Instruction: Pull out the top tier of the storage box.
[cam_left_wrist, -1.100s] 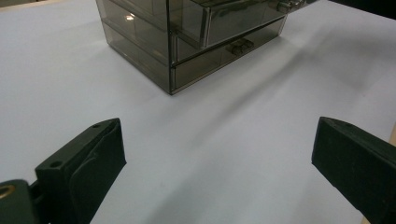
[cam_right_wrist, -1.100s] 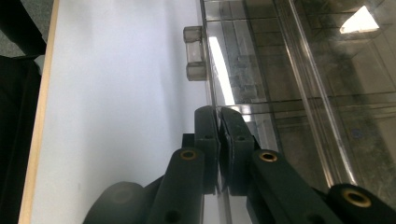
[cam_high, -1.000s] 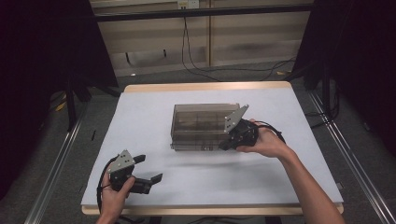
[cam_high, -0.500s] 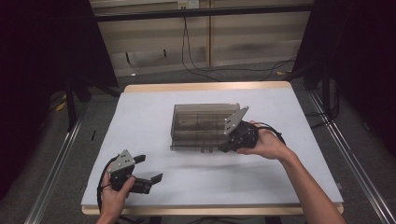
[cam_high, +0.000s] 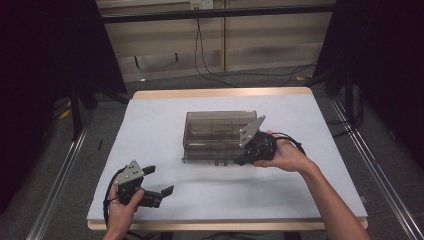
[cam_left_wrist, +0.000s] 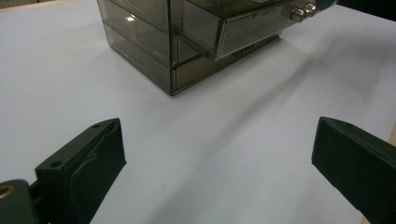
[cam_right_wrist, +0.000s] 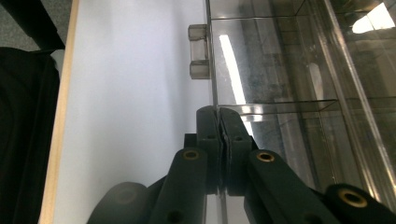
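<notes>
A smoky see-through drawer cabinet (cam_high: 217, 132) stands mid-table. In the left gripper view the cabinet (cam_left_wrist: 154, 42) has one upper drawer (cam_left_wrist: 238, 28) pulled a little way out. My right gripper (cam_high: 240, 160) is at the cabinet's front right corner. Its jaws (cam_right_wrist: 219, 112) are pressed together at the front edge of a drawer, and what they pinch is hidden. Another drawer's clear handle (cam_right_wrist: 198, 51) sticks out farther along the front. My left gripper (cam_high: 159, 180) rests near the table's front left, open and holding nothing, its jaws (cam_left_wrist: 215, 154) pointed at the cabinet.
The white table (cam_high: 160, 125) has a wooden rim, with bare surface left of and in front of the cabinet. Metal rails run along both sides of the table. Cables (cam_high: 210, 60) lie on the floor behind it.
</notes>
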